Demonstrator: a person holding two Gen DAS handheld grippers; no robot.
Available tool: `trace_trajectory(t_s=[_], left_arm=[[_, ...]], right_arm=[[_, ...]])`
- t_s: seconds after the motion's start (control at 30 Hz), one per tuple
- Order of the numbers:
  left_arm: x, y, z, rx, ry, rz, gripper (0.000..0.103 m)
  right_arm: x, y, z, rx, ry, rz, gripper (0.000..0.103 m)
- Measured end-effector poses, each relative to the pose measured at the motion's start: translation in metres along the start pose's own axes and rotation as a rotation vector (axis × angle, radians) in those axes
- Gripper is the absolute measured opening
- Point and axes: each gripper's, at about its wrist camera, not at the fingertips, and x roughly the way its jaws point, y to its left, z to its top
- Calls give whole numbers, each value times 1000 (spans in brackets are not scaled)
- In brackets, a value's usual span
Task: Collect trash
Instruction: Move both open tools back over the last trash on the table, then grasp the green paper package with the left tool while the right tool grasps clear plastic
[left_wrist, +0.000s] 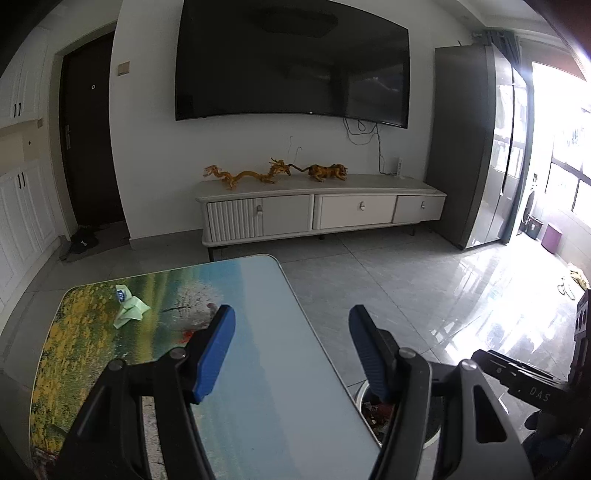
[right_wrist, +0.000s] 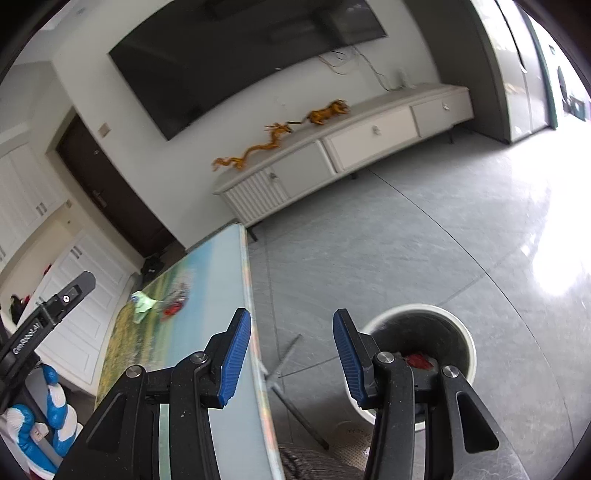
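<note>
In the left wrist view, a crumpled pale green wrapper (left_wrist: 129, 307) lies at the left of the frame, on the far left part of a tabletop (left_wrist: 266, 369) printed with a landscape. At lower centre, the left gripper (left_wrist: 291, 350) hangs above the tabletop with its blue jaws open and nothing between them. At lower right, beside the tabletop's edge, a white trash bin (left_wrist: 364, 391) on the floor holds red scraps.

In the right wrist view, the same wrapper (right_wrist: 142, 304) sits at centre left. The right gripper (right_wrist: 291, 356) is at lower centre, jaws apart and empty; the bin (right_wrist: 458, 332) stands at lower right.

The wrapper looks like the remaining trash. Reaching it well likely means lowering the left gripper's open jaws over its raised folds and closing gently.
</note>
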Motion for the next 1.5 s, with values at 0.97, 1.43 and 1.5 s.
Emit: trace_trajectory(t_s=[0.97, 1.43, 1.5], left_arm=[[121, 252, 42, -347, 93, 281, 76], [241, 288, -25, -429, 224, 362, 76], [247, 289, -31, -437, 238, 349, 75]], right_arm=[[154, 200, 56, -286, 78, 193, 61], [310, 187, 8, -201, 272, 195, 52], [318, 188, 4, -205, 288, 202, 49]])
